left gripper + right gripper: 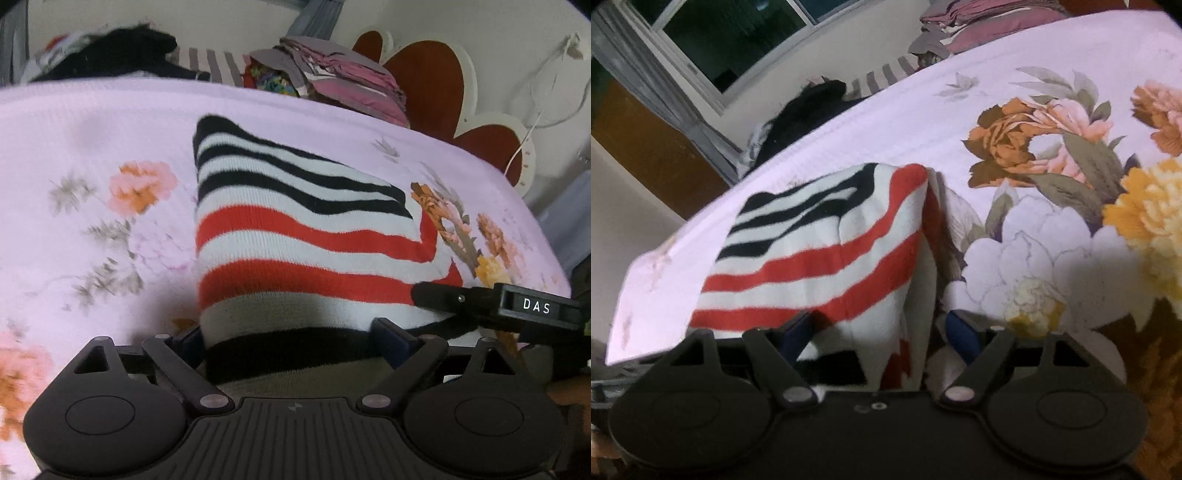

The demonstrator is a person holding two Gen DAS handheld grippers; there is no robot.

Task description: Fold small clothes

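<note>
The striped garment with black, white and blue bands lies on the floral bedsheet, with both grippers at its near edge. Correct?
Not quite. The striped garment has black, white and red bands, not blue, as both wrist views show. It does lie on the floral bedsheet, with the left gripper and right gripper at its near edge.

Only one text can be read: the white letters "DAS" on a small black label plate, which sits on the black body of the right gripper where it enters the left wrist view from the right side. In the right wrist view no text, number or brand can be read.
</note>
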